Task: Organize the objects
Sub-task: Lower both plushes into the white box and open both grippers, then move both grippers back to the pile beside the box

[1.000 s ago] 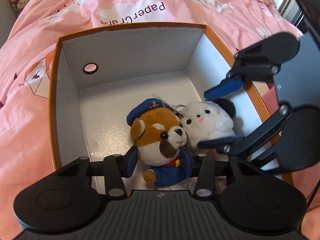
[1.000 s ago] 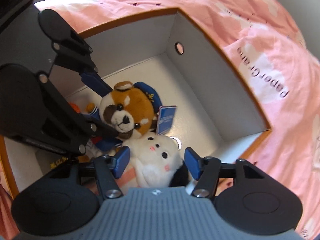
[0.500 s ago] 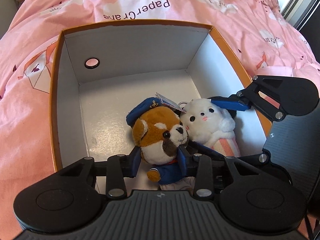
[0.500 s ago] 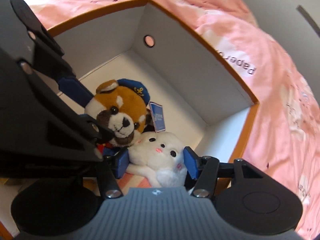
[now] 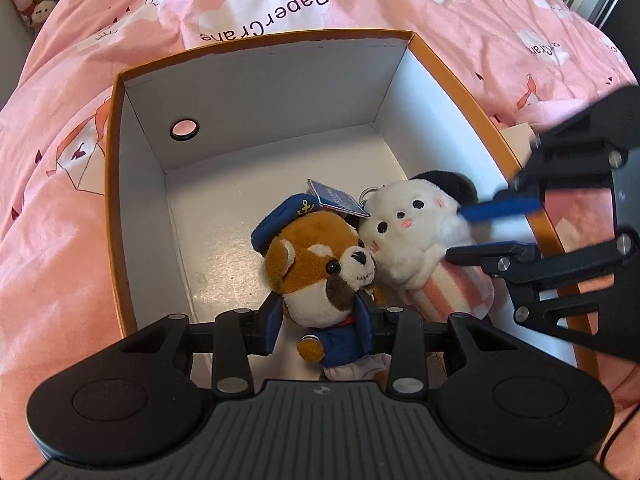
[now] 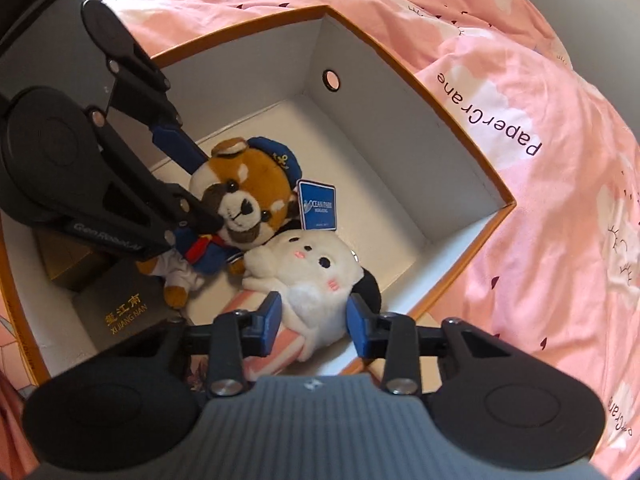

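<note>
An orange box [image 5: 260,92] with white walls sits on a pink bedspread. In it a brown plush [image 5: 316,264] in a blue sailor suit leans against a white plush [image 5: 408,232] with a black ear and a pink-striped body. My left gripper [image 5: 318,320] is shut on the brown plush, its pads pressed into the neck and suit. In the right wrist view the right gripper [image 6: 314,316] has the white plush [image 6: 316,264] between its blue pads. Its jaws are closing, and the pads press into the fur on both sides.
A blue paper tag [image 6: 318,204] hangs from the brown plush. A black box with gold lettering [image 6: 124,312] and a tan box [image 6: 68,264] fill the box's corner under the left gripper. The far half of the box floor [image 5: 224,216] is bare. The bedspread [image 5: 60,240] surrounds the box.
The right gripper's jaws narrowed from a wide stance onto the white plush and the gripper shifted sideways. The left gripper tightened on the brown plush and stayed put.
</note>
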